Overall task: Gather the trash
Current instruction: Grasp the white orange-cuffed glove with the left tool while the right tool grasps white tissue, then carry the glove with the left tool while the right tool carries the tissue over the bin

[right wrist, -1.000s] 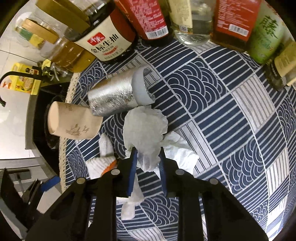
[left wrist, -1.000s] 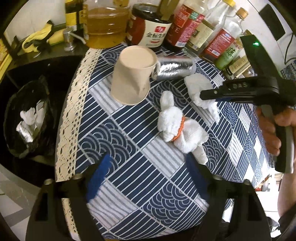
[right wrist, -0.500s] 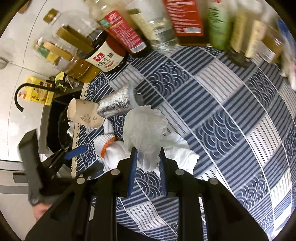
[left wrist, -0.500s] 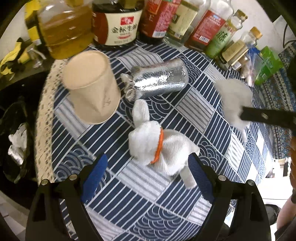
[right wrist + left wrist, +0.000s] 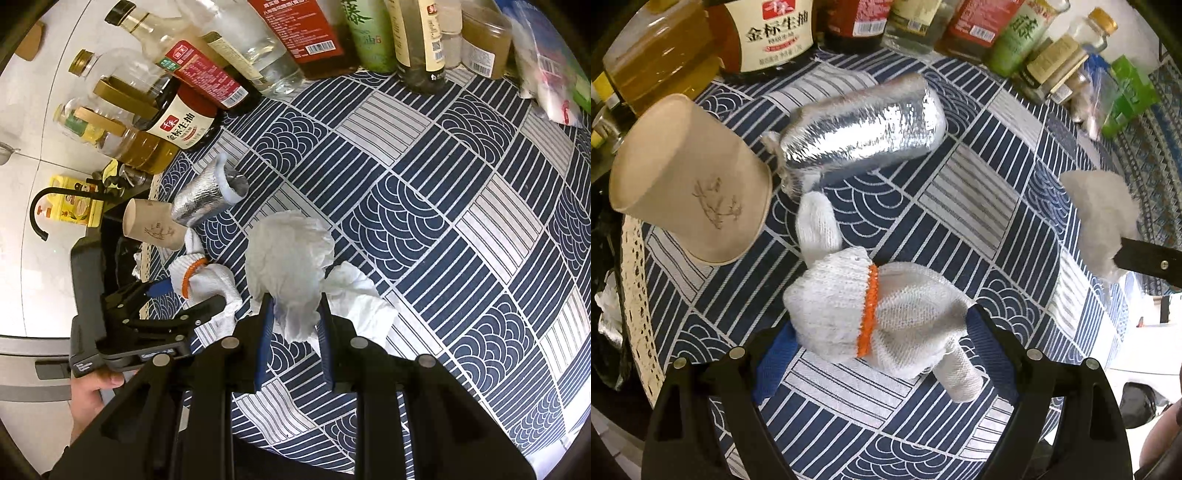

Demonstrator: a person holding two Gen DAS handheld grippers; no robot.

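Observation:
A white knit glove with an orange band [image 5: 871, 314] lies on the blue patterned tablecloth [image 5: 997, 229]. My left gripper [image 5: 882, 354] is open and its blue pads stand on either side of the glove. It also shows in the right wrist view [image 5: 177, 299] around the glove [image 5: 207, 277]. My right gripper [image 5: 295, 332] is shut on a crumpled white tissue [image 5: 288, 258] and holds it above the cloth; the tissue also shows in the left wrist view [image 5: 1100, 218]. A silver foil pouch [image 5: 864, 129] and an overturned paper cup [image 5: 687, 184] lie beyond the glove.
A row of sauce and oil bottles [image 5: 775, 33] lines the table's far edge. Plastic bags [image 5: 1123, 92] lie at the far right. A lace trim [image 5: 635, 295] marks the left edge; white trash [image 5: 607, 306] lies in a black bag below it.
My left gripper has moved forward and down until its pads flank the glove. My right gripper has lifted the tissue up and away to the right.

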